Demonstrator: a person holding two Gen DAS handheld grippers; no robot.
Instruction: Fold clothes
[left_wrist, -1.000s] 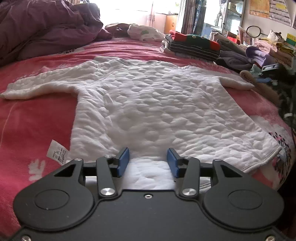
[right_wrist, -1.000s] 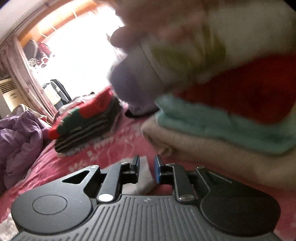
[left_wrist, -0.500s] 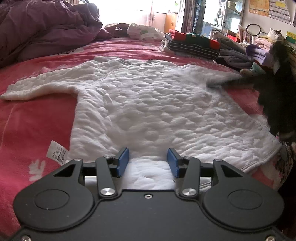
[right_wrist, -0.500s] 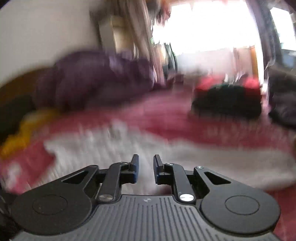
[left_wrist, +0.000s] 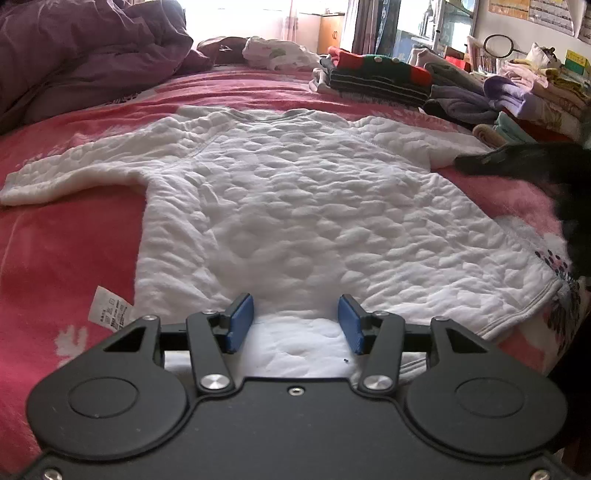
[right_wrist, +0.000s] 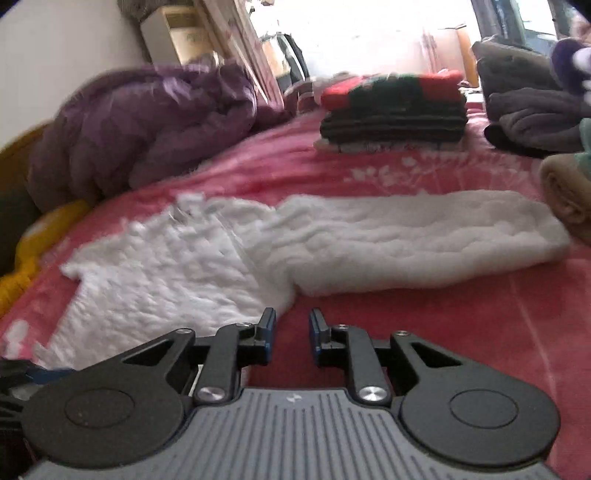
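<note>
A white quilted long-sleeved top (left_wrist: 295, 206) lies flat on the pink blanket (left_wrist: 66, 258), sleeves spread to both sides. My left gripper (left_wrist: 295, 321) is open and empty, low over the top's hem, which lies between its blue pads. My right gripper (right_wrist: 291, 334) is open a little and empty, hovering over the blanket just below the armpit of the top (right_wrist: 177, 280). The right sleeve (right_wrist: 424, 247) stretches away to its right. The right gripper also shows as a dark blur in the left wrist view (left_wrist: 535, 166), by the sleeve end.
A purple quilt (left_wrist: 81, 55) is heaped at the far left. A folded red, green and dark stack (left_wrist: 376, 79) and more folded clothes (left_wrist: 517, 103) line the far right. A care label (left_wrist: 109, 308) sticks out at the hem. A yellow item (right_wrist: 22, 266) lies at the left edge.
My right gripper has swung away from the folded pile and come down beside the white top's right sleeve. My left gripper has stayed still over the hem.
</note>
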